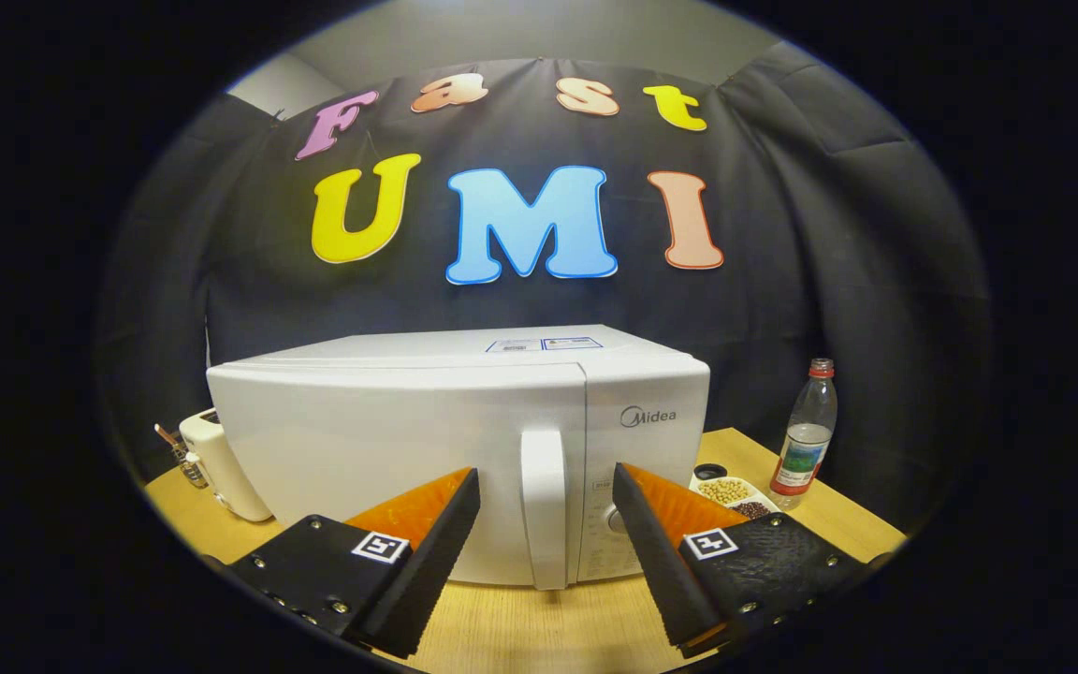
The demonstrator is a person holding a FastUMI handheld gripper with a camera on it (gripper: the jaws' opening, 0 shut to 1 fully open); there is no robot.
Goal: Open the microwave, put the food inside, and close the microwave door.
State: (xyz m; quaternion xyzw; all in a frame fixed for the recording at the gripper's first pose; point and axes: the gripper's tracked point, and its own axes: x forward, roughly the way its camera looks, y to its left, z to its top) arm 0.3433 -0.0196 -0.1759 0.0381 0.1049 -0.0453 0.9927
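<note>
A white microwave (389,440) stands on the wooden table (539,627) with its door shut. Its upright white handle (544,505) runs down the door's right side, beside the control panel (637,487). My gripper (546,479) is open, with the handle standing between the two fingertips and a little beyond them. Neither finger touches the handle. A white divided dish of beans (734,494) lies on the table to the right of the microwave, beyond my right finger.
A clear plastic bottle with a red cap (806,435) stands at the right, behind the dish. A small white appliance (216,463) sits at the microwave's left side. Bare table shows between my fingers in front of the microwave.
</note>
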